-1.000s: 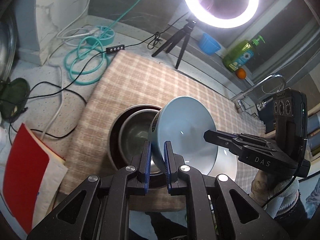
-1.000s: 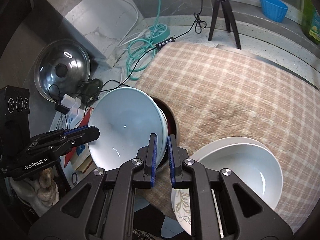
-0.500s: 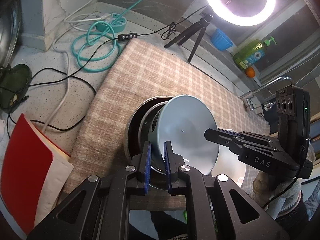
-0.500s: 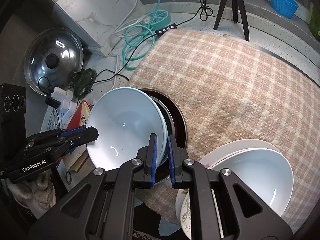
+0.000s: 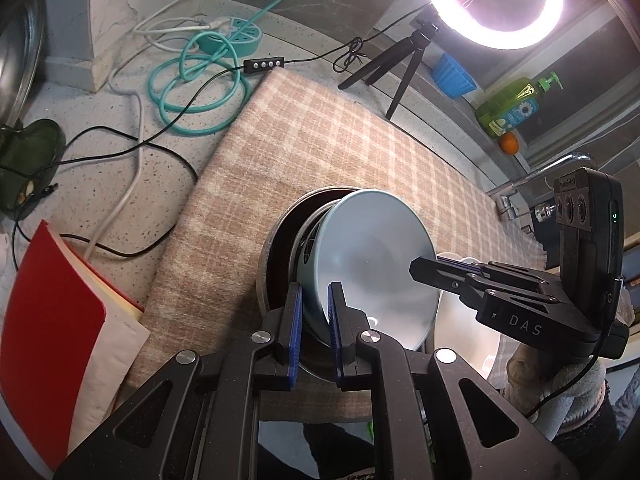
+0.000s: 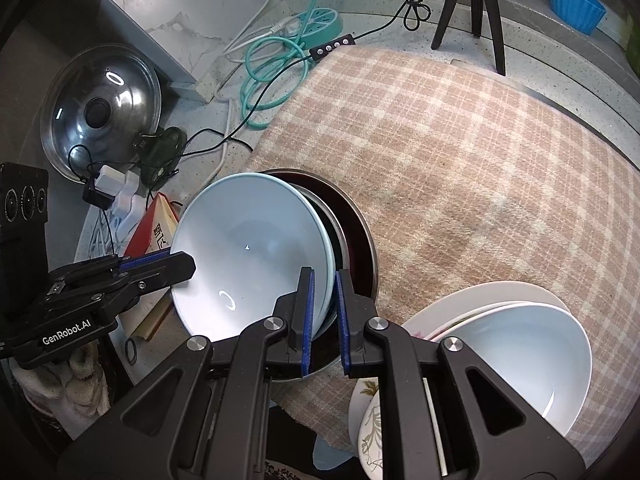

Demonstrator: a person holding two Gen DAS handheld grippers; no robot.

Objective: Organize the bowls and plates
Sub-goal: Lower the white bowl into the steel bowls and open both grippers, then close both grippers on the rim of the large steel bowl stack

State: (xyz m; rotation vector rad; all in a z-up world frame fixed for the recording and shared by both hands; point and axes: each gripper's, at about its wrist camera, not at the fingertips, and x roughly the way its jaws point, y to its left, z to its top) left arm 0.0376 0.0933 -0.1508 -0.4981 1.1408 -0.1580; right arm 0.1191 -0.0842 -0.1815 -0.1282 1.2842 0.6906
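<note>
Two black claws with blue pads, left claw [image 5: 316,312] and right claw [image 6: 323,304], each pinch opposite rims of one pale blue ceramic bowl [image 6: 248,252]. It is held tilted, its lower edge inside a steel bowl [image 6: 360,236] nested in a dark one on the checked cloth covering the surface [image 6: 460,168]. Just beside sit stacked white bowls [image 6: 532,356].

Blue bowl [image 5: 372,264] hides most of steel bowl [image 5: 310,232] & dark dish [image 5: 280,248]; floral plate [image 6: 370,428] cut off.
</note>
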